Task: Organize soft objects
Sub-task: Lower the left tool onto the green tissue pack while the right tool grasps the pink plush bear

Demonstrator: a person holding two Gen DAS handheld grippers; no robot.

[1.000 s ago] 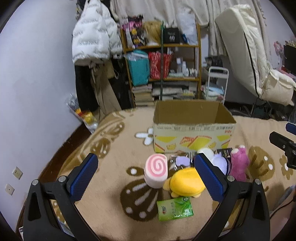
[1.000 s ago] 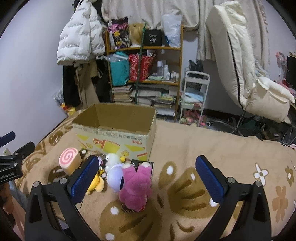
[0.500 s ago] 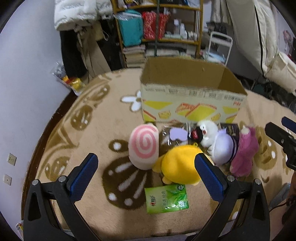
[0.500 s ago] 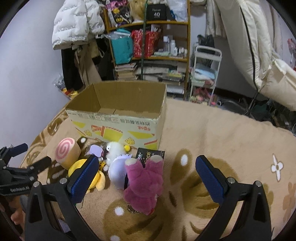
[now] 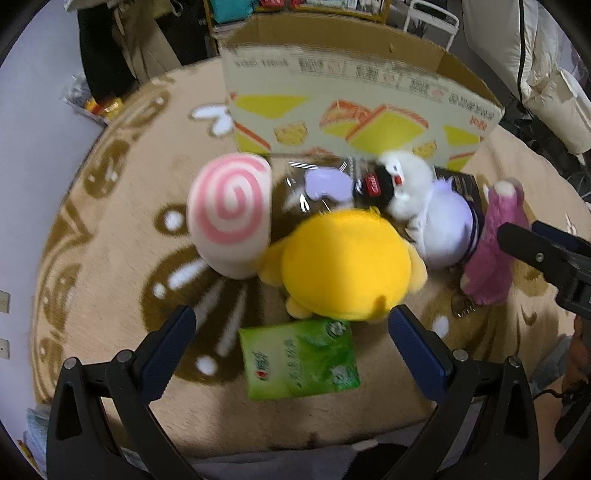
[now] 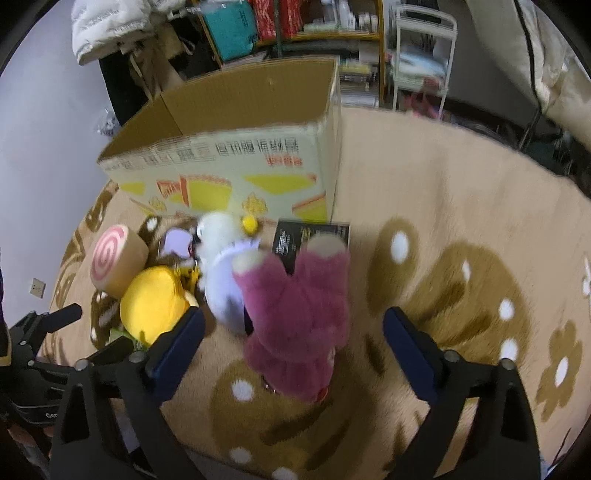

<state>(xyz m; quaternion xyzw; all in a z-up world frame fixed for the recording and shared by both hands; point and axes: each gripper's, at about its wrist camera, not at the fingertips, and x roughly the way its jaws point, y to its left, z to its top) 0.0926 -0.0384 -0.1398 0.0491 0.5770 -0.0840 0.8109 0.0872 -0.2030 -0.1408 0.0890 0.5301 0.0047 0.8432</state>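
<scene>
Soft toys lie on the rug before an open cardboard box (image 5: 354, 92): a pink swirl roll plush (image 5: 231, 214), a yellow plush (image 5: 347, 266), a white and lilac plush (image 5: 439, 221) and a magenta plush (image 5: 495, 251). My left gripper (image 5: 291, 343) is open, just above a green packet (image 5: 299, 362) and close before the yellow plush. My right gripper (image 6: 293, 343) is open, its jaws either side of the magenta plush (image 6: 299, 314), not touching it. The box (image 6: 236, 166) looks empty inside.
A black packet (image 6: 295, 240) and a clear bag with a lilac item (image 5: 325, 184) lie by the box. Shelves (image 6: 295, 29), a white rack (image 6: 421, 48) and a folded mattress (image 5: 535, 55) stand behind. The rug edge and wall are on the left.
Both grippers have dropped and moved forward toward the toys. The left now hovers over the green packet and yellow plush; the right has closed in around the magenta plush.
</scene>
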